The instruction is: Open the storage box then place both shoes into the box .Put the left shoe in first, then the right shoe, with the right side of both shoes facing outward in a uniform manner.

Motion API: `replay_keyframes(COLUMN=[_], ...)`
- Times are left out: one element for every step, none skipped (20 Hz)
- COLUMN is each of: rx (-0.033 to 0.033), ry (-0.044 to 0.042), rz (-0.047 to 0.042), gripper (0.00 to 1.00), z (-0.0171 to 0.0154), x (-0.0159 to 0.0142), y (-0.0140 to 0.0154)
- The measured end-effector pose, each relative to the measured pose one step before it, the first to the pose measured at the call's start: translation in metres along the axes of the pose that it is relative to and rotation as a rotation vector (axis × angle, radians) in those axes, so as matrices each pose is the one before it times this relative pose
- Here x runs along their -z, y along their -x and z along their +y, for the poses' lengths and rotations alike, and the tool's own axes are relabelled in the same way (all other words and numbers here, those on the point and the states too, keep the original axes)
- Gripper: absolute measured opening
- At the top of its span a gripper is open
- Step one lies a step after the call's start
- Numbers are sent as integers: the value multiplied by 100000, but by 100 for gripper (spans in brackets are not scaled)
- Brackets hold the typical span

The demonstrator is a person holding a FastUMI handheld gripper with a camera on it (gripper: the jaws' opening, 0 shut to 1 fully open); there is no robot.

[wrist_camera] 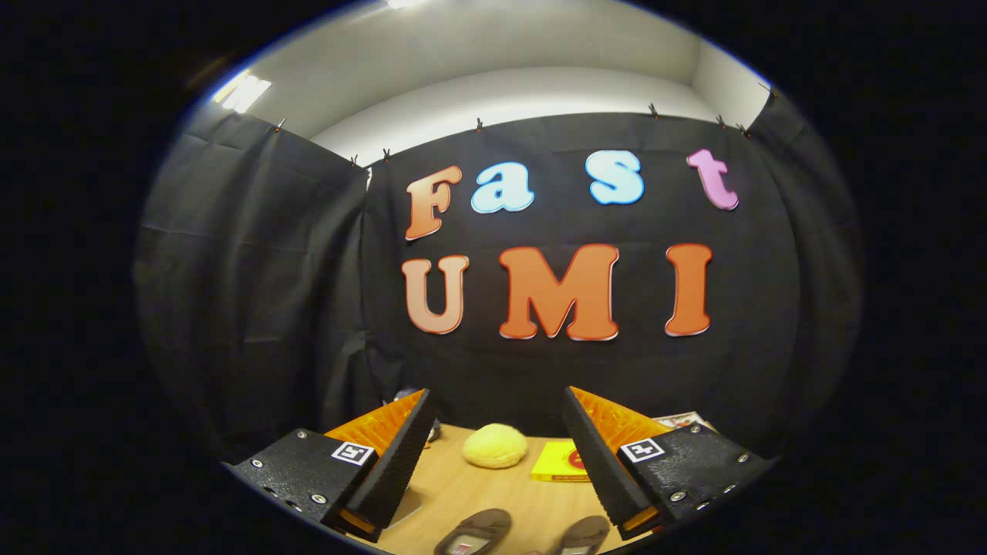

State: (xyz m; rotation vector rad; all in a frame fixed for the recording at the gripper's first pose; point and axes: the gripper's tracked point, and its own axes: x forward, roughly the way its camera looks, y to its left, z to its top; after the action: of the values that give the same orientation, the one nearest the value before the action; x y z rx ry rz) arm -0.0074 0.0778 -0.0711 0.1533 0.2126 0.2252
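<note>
Gripper view, looking forward along the two fingers toward a black cloth wall. The gripper [493, 455] is hovering above a light wooden table [455, 486], tilted only slightly downward, so most of what it is seeing is wall rather than tabletop. Its fingers are standing spread wide apart, released, grasping nothing; the left finger [393, 462] and the right finger [597, 462] are angling inward toward each other at their far tips.

Two dark shoes are lying on the table between the fingers, at the near edge of what can be seen. The left-hand shoe [474, 533] is sitting at about seven o'clock from the middle of the table; the right-hand shoe [580, 536] is sitting at about five o'clock. They are lying side by side, apart, each with its long axis running roughly away from the camera and leaning a little to the right. Only one end of each is showing, so heel and toe possibly cannot be told apart.

Farther off, at twelve o'clock beyond the shoes, a soft yellow round object [495, 445] is resting on the table. Just to its right, a flat yellow box [557, 462] is lying partly behind the right finger.
</note>
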Motion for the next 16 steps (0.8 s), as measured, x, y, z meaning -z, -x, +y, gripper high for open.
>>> replay_keyframes(rx=[-2565, -3458, -3976, -3799, -3899, -3684, -3760, -3927, -4073, -4114, -3334, -2706, -2033, -2053, -1611, -1739], ry=[-2049, -2004, -1993, -1689, -1646, -1855, -2622, -3512, -4331, -4756, -4453, -3999, -3616, -3168, -2770, -2207], rz=[4053, 3705, 3782, 4161, 4417, 4637, 4875, 4858, 5044, 4869, 4818, 4775, 4527, 3846, 3663, 3232], gripper=[100, 100, 100, 100, 100, 100, 100, 99, 99, 98, 98, 96, 96, 96, 96, 96], z=[799, 1107, 1360, 1080, 1074, 927, 941, 928, 891, 719, 718, 481, 221, 189, 178, 9], x=[1367, 1391, 1413, 1526, 1527, 1540, 1475, 1470, 1544, 1252, 1298, 1307, 1078, 968, 1016, 858], y=[-355, -448, -557, -538, -559, -758, -765, -930, -839, -726, -799, -890, -714, -879, -818, -896])
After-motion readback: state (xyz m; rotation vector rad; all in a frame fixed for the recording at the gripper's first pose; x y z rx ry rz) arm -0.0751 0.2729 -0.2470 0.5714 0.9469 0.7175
